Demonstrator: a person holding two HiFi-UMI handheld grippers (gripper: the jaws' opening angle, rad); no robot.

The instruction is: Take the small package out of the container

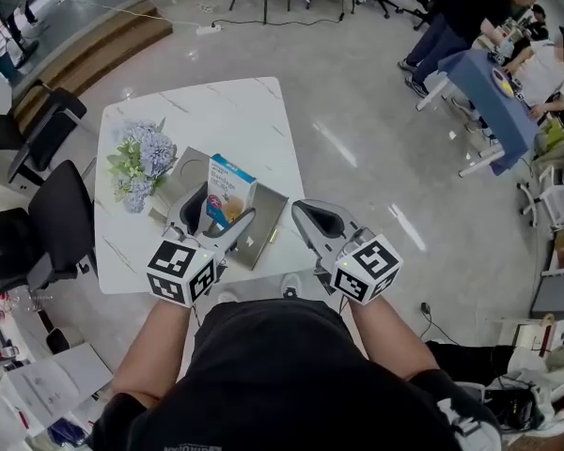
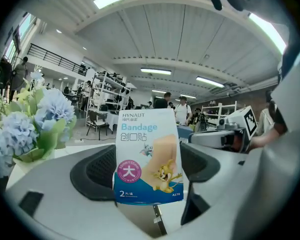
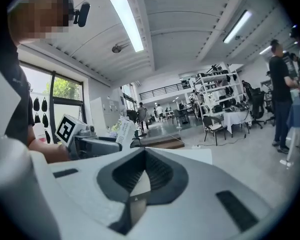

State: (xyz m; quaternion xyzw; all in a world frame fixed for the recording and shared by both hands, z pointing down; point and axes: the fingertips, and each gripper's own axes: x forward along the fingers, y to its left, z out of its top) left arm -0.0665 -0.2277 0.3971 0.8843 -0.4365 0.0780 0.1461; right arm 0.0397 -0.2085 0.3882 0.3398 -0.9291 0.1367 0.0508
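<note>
A small white and blue bandage package (image 1: 229, 191) (image 2: 147, 156) stands upright between the jaws of my left gripper (image 1: 218, 216) (image 2: 149, 170), which is shut on it. It is held just above a shallow grey metal container (image 1: 266, 231) on the white table (image 1: 216, 116). My right gripper (image 1: 318, 219) (image 3: 144, 171) hovers at the table's near right edge, beside the container, its jaws shut with nothing between them. In the right gripper view the package (image 3: 125, 130) shows small at the left, by the left gripper's marker cube (image 3: 69, 129).
A bunch of pale blue flowers (image 1: 141, 163) (image 2: 35, 124) stands on the table just left of the container. Black chairs (image 1: 52, 209) crowd the table's left side. People sit at a blue table (image 1: 493, 101) far right.
</note>
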